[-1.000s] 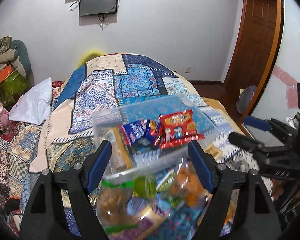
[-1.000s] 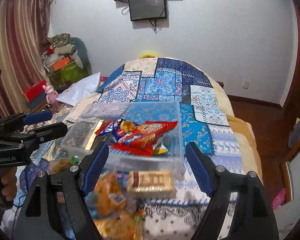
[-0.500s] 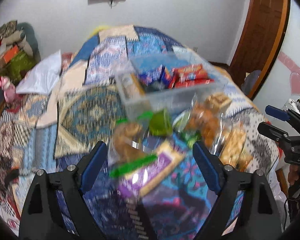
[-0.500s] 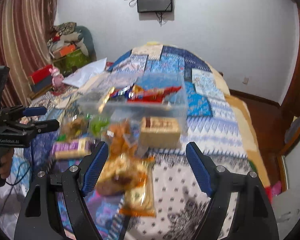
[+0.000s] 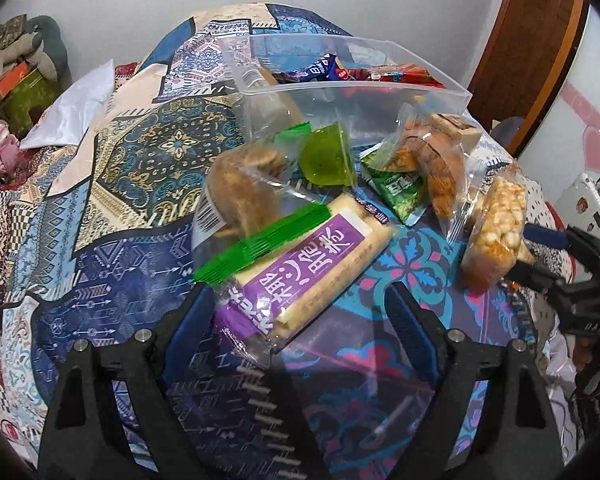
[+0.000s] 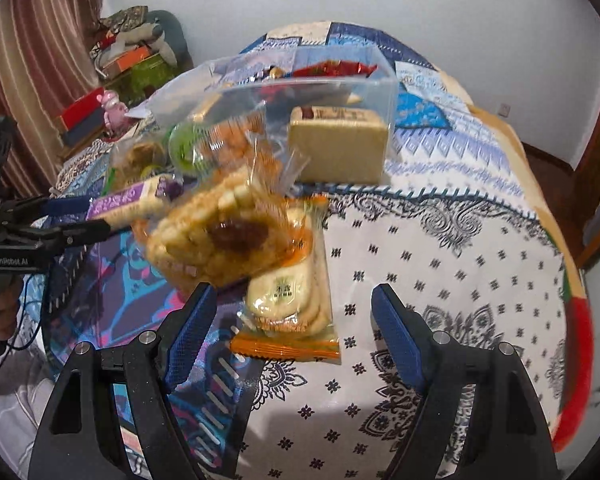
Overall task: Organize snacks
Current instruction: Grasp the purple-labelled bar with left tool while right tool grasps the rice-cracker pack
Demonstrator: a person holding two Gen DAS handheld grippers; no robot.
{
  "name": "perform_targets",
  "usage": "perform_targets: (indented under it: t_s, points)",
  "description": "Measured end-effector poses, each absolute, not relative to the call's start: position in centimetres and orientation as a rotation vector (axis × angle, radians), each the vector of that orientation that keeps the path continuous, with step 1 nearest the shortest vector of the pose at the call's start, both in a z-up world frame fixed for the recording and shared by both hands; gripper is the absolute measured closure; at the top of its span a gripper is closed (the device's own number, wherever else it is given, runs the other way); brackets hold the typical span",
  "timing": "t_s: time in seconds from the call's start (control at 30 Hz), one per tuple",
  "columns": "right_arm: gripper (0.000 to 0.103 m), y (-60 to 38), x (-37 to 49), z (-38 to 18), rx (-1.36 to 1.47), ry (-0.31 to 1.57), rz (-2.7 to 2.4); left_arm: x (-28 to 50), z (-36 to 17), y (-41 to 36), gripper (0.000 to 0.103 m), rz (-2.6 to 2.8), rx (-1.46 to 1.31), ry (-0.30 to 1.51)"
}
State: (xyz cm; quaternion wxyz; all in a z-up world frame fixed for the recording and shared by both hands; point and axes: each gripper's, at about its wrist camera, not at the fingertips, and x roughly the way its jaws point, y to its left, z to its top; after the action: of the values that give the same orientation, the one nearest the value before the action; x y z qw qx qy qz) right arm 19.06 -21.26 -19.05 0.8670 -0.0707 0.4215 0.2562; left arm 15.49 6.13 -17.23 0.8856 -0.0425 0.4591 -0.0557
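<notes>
We are holding the left gripper [image 5: 300,312] spread, its jaws having just been opening then easing in, astride the purple pack's [image 5: 304,264] near end, not pressing it. Our right gripper [image 6: 290,316] is gaping around the orange packet [image 6: 288,300]. The bin [image 5: 352,92] is sitting just behind the snack pile on the bed [image 6: 460,260].

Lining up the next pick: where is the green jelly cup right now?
In the left wrist view the green jelly cup lies on the bedspread just in front of the clear plastic bin, between the brown cookie bag and the small green packet.
</notes>
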Motion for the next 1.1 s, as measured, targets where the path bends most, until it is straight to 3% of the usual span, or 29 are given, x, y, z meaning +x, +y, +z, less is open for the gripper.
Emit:
perform_targets:
  t_s: [0.13,0.27,0.37,0.97,1.1]
  points:
    - [0.043,-21.3,19.4,-19.7,-0.137,0.901,0.548,15.2,-17.3,5.1,0.028,-0.157,-0.079,0.967]
    - [0.056,-21.6,19.7,-19.8,-0.114,0.899,0.543,13.6,-17.1,3.3,0.033,-0.209,-0.039,0.972]
    - [0.057,-22.1,19.7,-19.7,-0.078,0.902,0.551,12.7,-16.8,2.5,0.037,-0.239,-0.017,0.973]
    - [0.056,-21.7,20.8,-19.5,-0.123,0.928,0.573,18.0,-18.5,2.2,0.039,-0.194,-0.030,0.986]
    - [0.056,-21.1,21.1,-19.8,-0.126,0.917,0.575,17.5,-18.6,1.8,0.056,-0.182,0.003,0.954]
